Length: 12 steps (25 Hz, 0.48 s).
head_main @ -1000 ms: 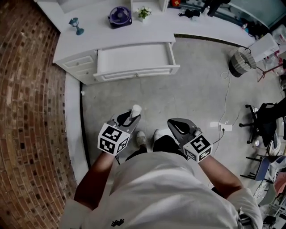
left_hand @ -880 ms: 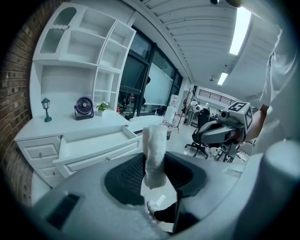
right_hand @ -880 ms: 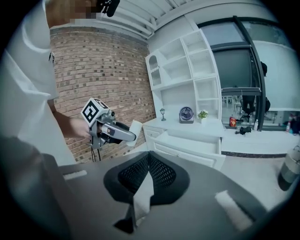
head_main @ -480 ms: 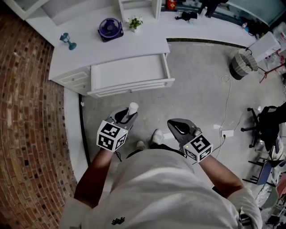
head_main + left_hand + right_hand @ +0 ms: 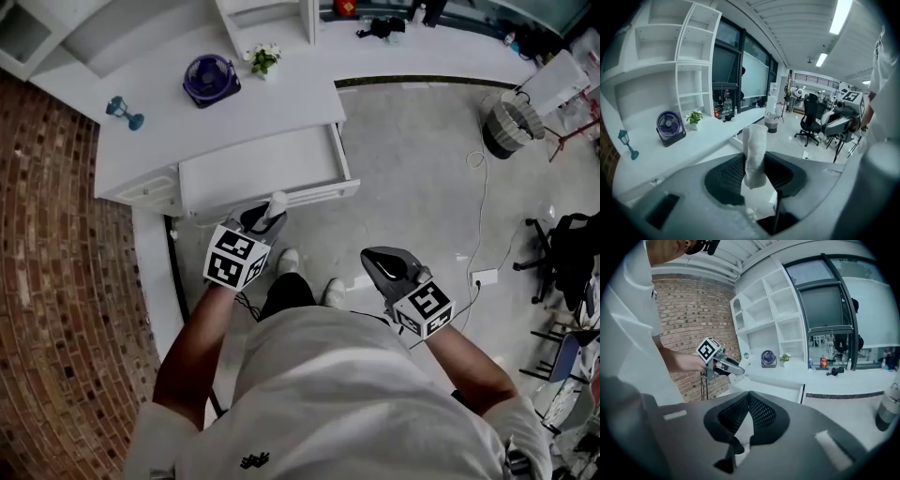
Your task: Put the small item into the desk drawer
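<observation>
A small white roll (image 5: 277,203) sticks up between the jaws of my left gripper (image 5: 272,212), which is shut on it. In the left gripper view the white roll (image 5: 754,153) stands upright, pinched between the black pads. The left gripper hangs at the front edge of the open white desk drawer (image 5: 251,168), whose inside looks bare. My right gripper (image 5: 377,262) is lower right over the floor, jaws shut with nothing in them. In the right gripper view its tips (image 5: 749,397) meet, and the left gripper (image 5: 723,364) shows beside the drawer (image 5: 780,391).
On the white desk top (image 5: 281,98) stand a purple fan (image 5: 211,78), a small potted plant (image 5: 262,58) and a blue lantern figure (image 5: 122,112). Brick wall (image 5: 56,281) at left. A bin (image 5: 511,127), a cable with power strip (image 5: 486,277) and an office chair (image 5: 572,253) are at right.
The person has stepped toward the desk. The left gripper with the roll now reaches the drawer's front edge. The right gripper stays low and shut.
</observation>
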Each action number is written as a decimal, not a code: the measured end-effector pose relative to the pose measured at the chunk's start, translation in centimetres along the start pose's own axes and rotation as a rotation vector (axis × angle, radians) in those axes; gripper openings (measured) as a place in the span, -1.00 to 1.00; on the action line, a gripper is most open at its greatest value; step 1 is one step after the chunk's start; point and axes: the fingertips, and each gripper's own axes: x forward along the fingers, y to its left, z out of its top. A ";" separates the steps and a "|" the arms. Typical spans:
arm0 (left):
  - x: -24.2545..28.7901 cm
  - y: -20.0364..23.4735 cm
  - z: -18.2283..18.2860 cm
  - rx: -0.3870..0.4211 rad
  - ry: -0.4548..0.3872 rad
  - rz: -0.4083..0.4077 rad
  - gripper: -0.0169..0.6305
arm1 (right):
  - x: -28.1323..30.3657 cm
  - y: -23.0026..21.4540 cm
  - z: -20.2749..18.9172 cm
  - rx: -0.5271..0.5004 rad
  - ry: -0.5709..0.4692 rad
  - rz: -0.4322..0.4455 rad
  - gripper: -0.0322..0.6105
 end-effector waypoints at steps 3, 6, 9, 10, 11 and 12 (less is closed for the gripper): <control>3.0 3.2 0.1 0.031 0.043 -0.010 -0.55 | 1.3 -2.2 0.9 0.021 -0.004 -0.052 -0.86; 6.1 6.2 -0.5 0.029 0.095 -0.034 -0.55 | 2.6 -3.9 2.1 0.057 -0.015 -0.114 -0.86; 9.1 9.1 -1.1 0.044 0.142 -0.056 -0.55 | 3.9 -5.2 3.5 0.081 -0.031 -0.170 -0.86; 10.1 10.0 -1.3 0.046 0.157 -0.063 -0.55 | 4.3 -5.6 4.0 0.091 -0.036 -0.188 -0.86; 11.1 10.9 -1.6 0.045 0.171 -0.069 -0.55 | 4.7 -5.9 4.3 0.100 -0.039 -0.206 -0.86; 12.0 11.6 -1.9 0.042 0.185 -0.074 -0.55 | 5.0 -6.1 4.5 0.108 -0.039 -0.222 -0.86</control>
